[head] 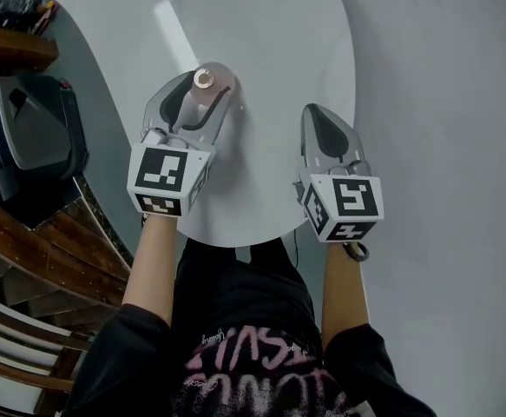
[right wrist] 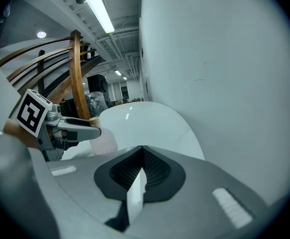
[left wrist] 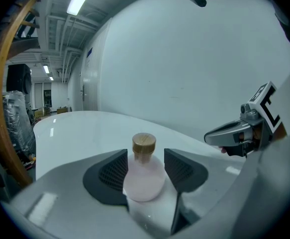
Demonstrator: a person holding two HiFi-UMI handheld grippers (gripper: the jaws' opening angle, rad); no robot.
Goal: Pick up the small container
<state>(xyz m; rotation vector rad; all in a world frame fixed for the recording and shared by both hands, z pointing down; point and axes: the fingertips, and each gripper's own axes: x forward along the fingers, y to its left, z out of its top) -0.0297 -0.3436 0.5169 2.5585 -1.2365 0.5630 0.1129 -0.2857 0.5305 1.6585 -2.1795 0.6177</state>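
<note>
Small container (left wrist: 144, 177) — in L gripper (head: 207, 92) jaws

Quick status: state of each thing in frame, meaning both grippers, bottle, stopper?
Left gripper: shut on the bottle, a pad on each side.
Right gripper: shut, empty, over the table.
Bottle: upright between the left jaws; can't tell if lifted.
Cork: seated in the neck, so the bottle is closed.
</note>
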